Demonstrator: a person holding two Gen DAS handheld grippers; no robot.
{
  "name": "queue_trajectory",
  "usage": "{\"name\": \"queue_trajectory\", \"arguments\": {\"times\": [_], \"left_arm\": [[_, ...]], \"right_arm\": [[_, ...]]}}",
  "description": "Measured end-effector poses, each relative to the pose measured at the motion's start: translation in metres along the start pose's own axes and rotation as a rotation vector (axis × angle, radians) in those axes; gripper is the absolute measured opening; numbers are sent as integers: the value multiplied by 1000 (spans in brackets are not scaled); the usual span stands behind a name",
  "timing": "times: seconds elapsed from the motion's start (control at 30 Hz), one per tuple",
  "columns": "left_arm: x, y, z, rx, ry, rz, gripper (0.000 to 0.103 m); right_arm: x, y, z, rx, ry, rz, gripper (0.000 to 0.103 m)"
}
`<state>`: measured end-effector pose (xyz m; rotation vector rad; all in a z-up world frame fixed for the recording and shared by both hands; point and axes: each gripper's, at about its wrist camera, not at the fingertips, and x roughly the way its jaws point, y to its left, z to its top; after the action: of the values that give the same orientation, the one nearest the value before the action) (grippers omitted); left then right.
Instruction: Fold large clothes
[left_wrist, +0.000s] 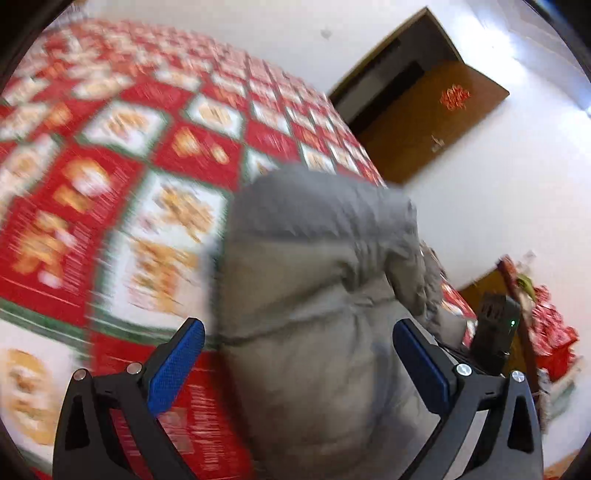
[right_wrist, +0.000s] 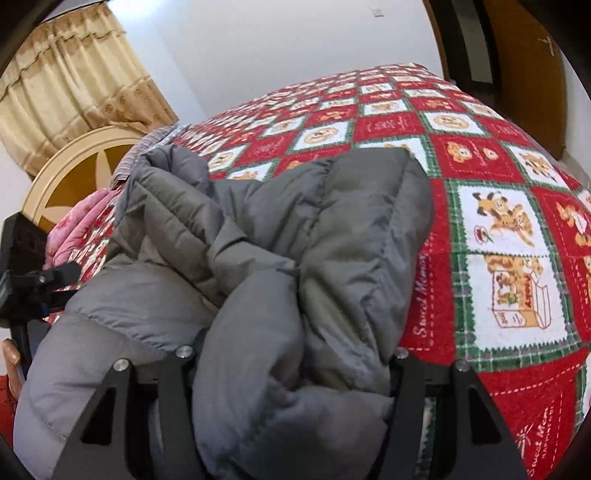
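While the left-wrist view is blurred w/ motion, the bed's red/green/white bear-print quilt (right_wrist: 509, 236) reads clearly, w/ white walls, a brown door (left_wrist: 424, 122), beige curtain (right_wrist: 74, 85) and cream headboard (right_wrist: 74, 166) round it. Grey puffer jacket (right_wrist: 266, 258) lies bunched on the quilt nr the bed edge. Left gripper (left_wrist: 299, 354) spread wide, blue pads either side of the jacket, contact unclear. Right gripper (right_wrist: 295, 369): jacket bulk fills the gap btw its fingers; can't tell if it's clamped.
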<state>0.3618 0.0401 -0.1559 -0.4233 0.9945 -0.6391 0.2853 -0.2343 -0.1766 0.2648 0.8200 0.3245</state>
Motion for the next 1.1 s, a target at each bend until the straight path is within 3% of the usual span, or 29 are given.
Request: {"name": "queue_trajectory", "arguments": {"times": [0.07, 0.37, 0.53, 0.6, 0.67, 0.7, 0.87, 0.97, 1.1], "left_arm": [[27, -4, -5, -11, 69, -20, 102], [51, -26, -5, 195, 13, 41, 102], [57, -30, -2, 219, 8, 38, 101], [51, -32, -4, 212, -13, 35, 93], [41, -34, -10, 201, -28, -8, 74], [36, -36, -12, 185, -29, -30, 73], [2, -41, -31, 168, -47, -87, 58], [-24, -57, -39, 191, -79, -133, 57], [-44, -84, -45, 257, -101, -161, 57]], "right_arm": [[1, 6, -1, -31, 9, 0, 62], [15, 6, 3, -35, 64, 29, 65], [23, 13, 8, -43, 80, -13, 63], [20, 13, 6, -19, 66, -11, 56], [14, 15, 4, 11, 58, 15, 44], [11, 18, 3, 15, 60, 31, 38], [-19, 46, -13, -18, 36, 44, 30], [-48, 51, -23, 36, -31, 95, 27], [-94, 65, -35, 45, -135, 82, 24]]}}
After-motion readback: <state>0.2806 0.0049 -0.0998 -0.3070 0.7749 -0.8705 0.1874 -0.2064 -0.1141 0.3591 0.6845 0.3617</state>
